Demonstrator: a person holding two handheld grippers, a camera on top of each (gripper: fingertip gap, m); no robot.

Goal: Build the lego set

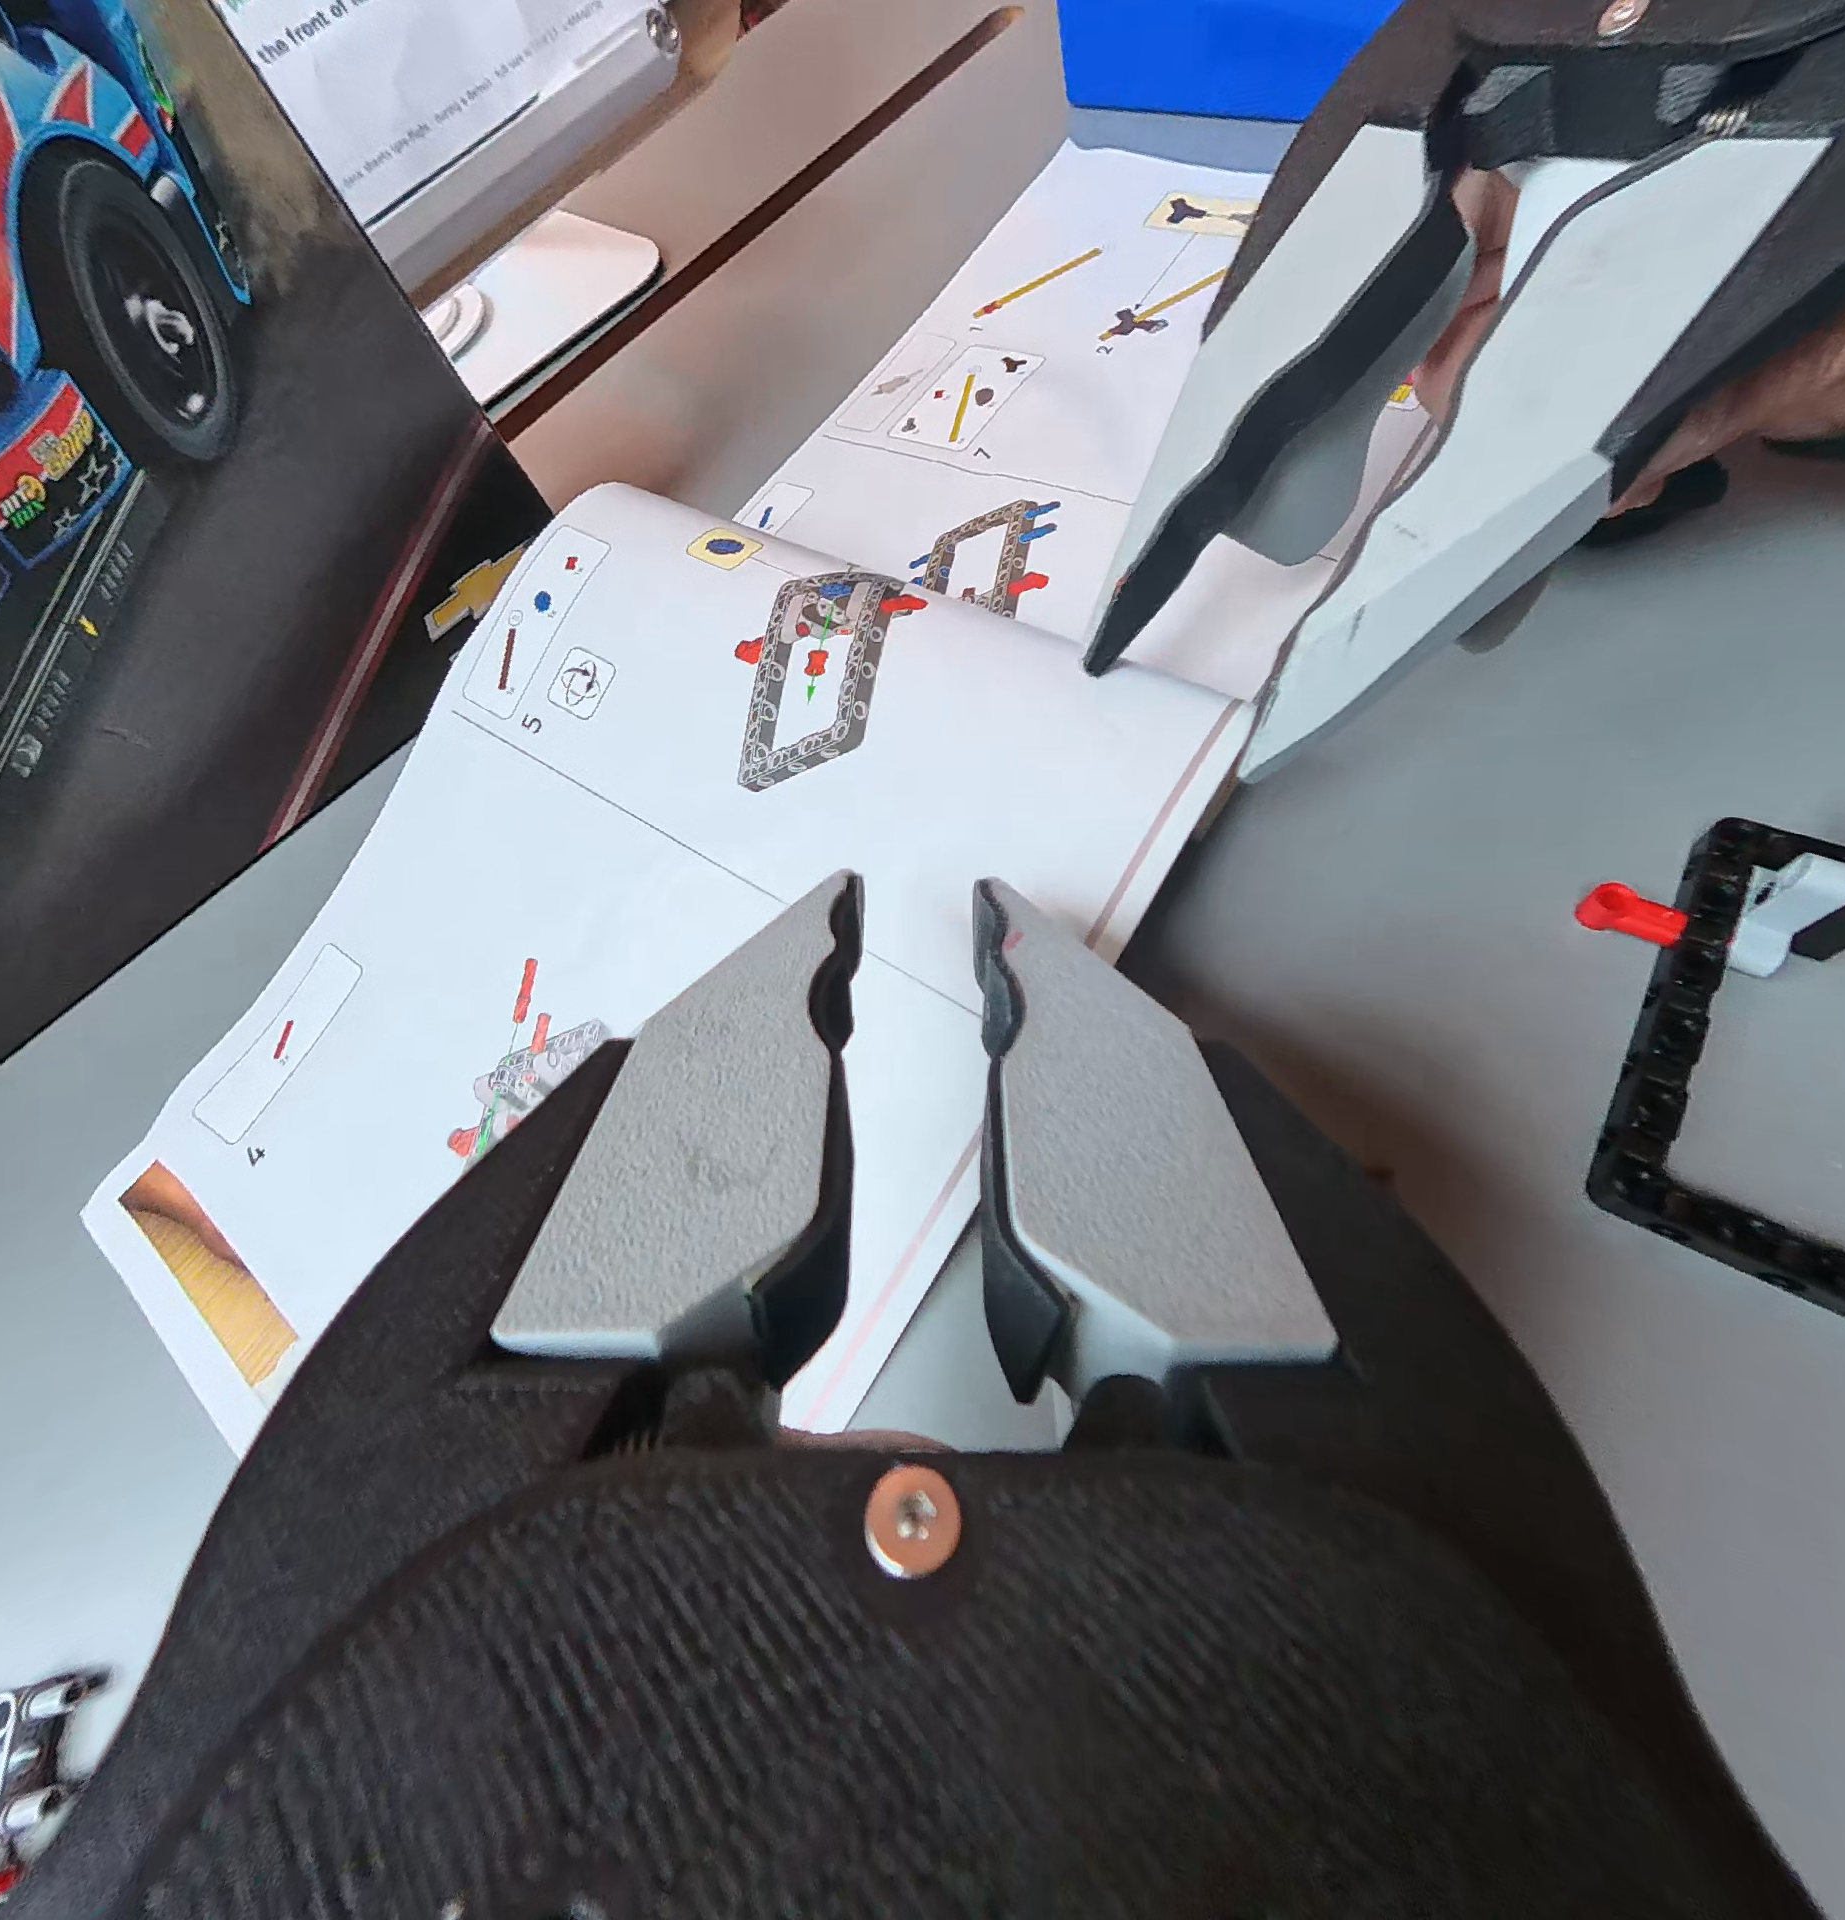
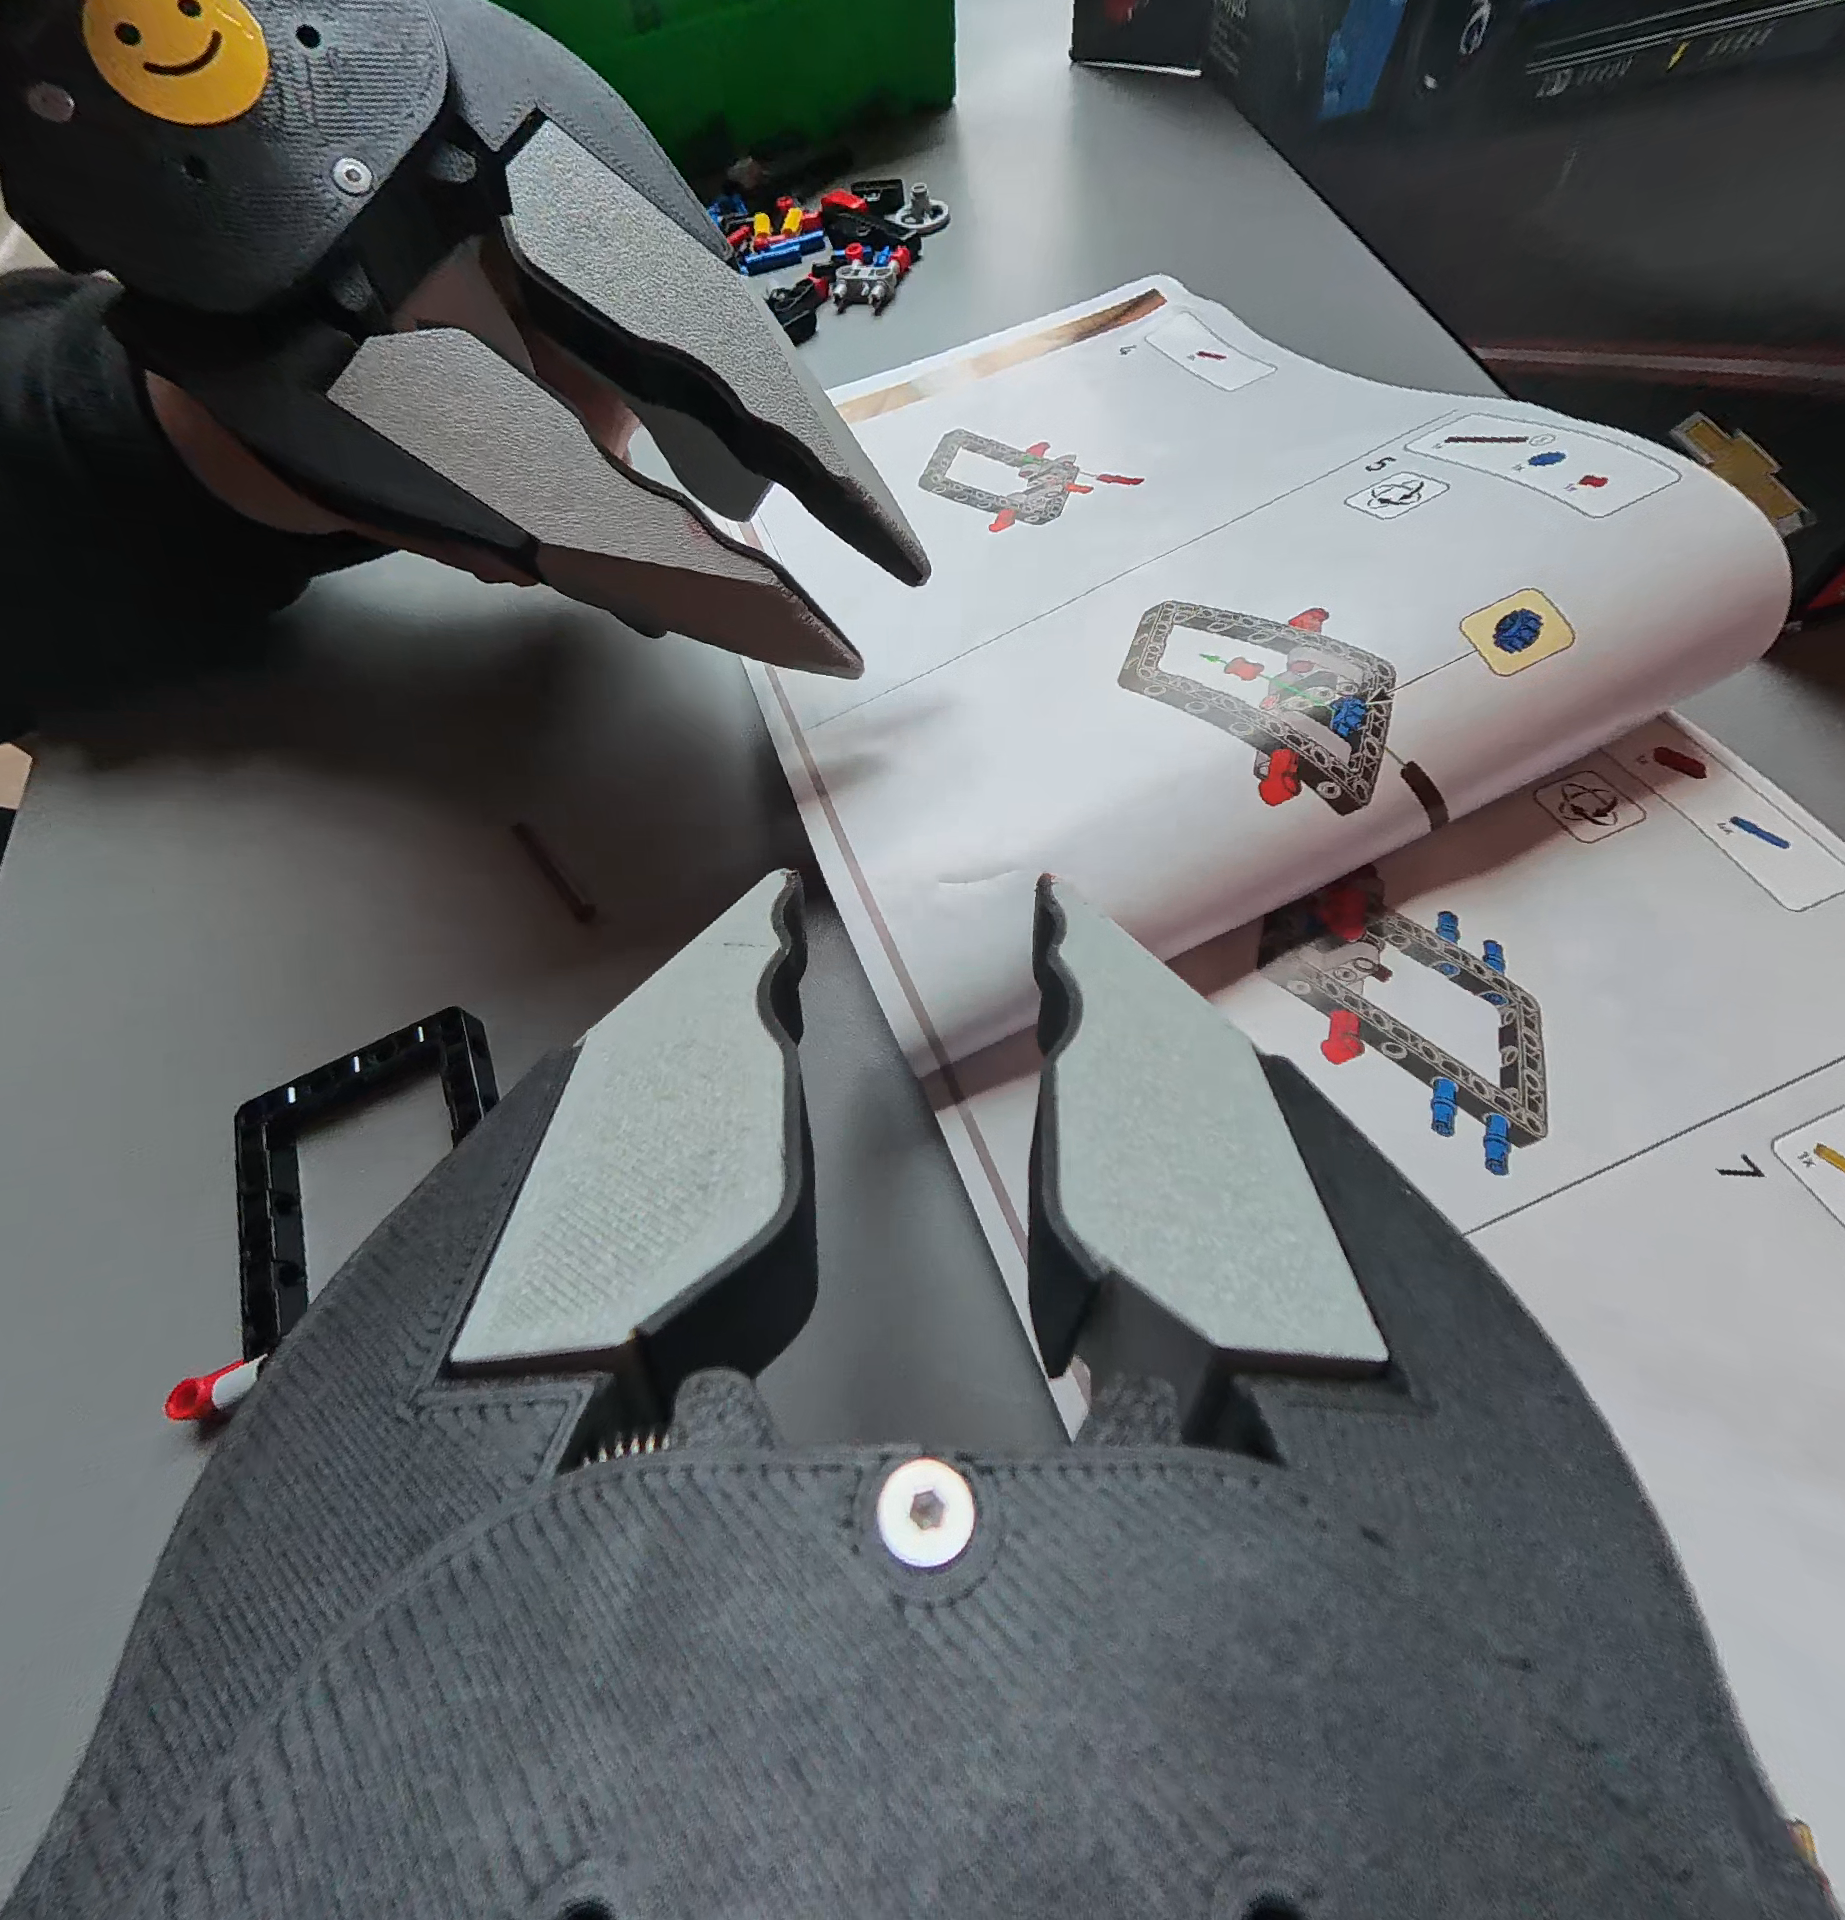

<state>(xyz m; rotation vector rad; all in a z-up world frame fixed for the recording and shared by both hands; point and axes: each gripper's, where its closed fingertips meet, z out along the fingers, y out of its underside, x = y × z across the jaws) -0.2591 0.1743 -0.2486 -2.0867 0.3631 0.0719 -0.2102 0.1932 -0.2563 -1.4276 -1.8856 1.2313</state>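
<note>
An open instruction booklet (image 1: 637, 883) lies on the grey table and also shows in the right wrist view (image 2: 1053, 779). A black rectangular lego frame (image 1: 1661, 1060) with a red pin (image 1: 1624, 916) and a white part (image 1: 1791, 904) lies right of the booklet. In the right wrist view the frame (image 2: 269, 1226) is partly hidden behind my right gripper. My left gripper (image 1: 916, 904) is open and empty over the booklet's near edge. My right gripper (image 2: 918, 894) is open and empty over the booklet's edge. Each gripper also shows in the other's view, the right one (image 1: 1178, 712) and the left one (image 2: 887, 618).
The lego box (image 1: 118, 416) stands along the booklet's far side. A pile of loose pieces (image 2: 835, 239) lies before a green bin (image 2: 772, 62). A thin brown axle (image 2: 554, 873) lies on the table. A small assembly (image 1: 14, 1756) sits at my left. A monitor stand (image 1: 544, 270) is behind. The gap from one gripper's tips to the other's is roughly 6 centimetres.
</note>
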